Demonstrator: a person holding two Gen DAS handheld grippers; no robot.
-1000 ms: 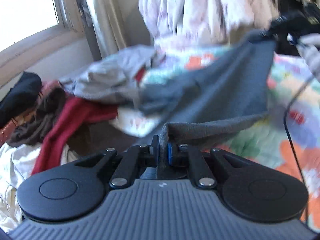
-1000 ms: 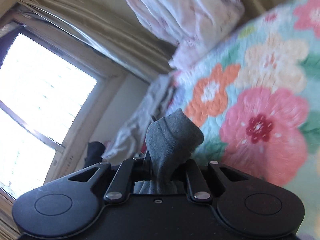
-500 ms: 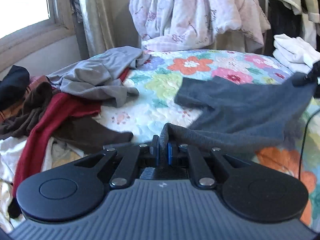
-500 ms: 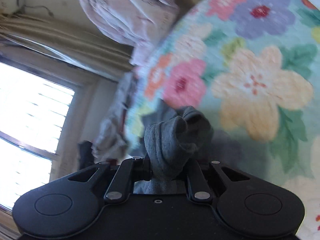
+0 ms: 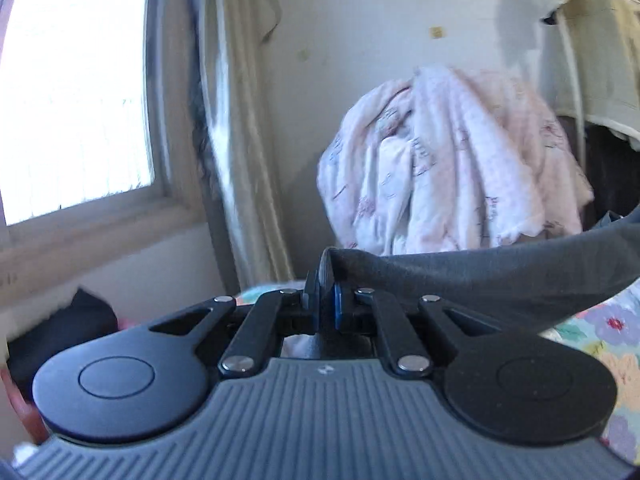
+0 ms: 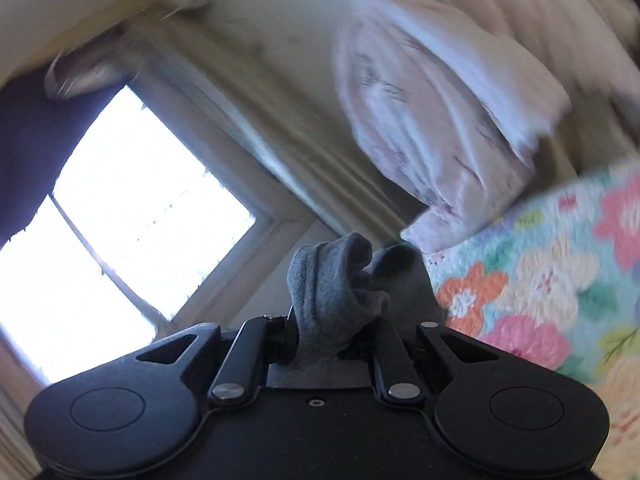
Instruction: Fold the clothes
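Two corners of grey garment [image 5: 500, 276], pinched in left gripper [image 5: 326, 300], apparently bunched in right gripper [image 6: 336, 320]

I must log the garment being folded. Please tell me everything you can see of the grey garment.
The grey garment is dark grey, a soft knit with a slightly fuzzy face. It is pinched in both tongs: the left tongs clamp a thin edge, and the right tongs clamp a thick bunched wad. In the left view it stretches as a sagging band toward the right edge of the picture, above the floral quilt. Its type and full shape cannot be told.
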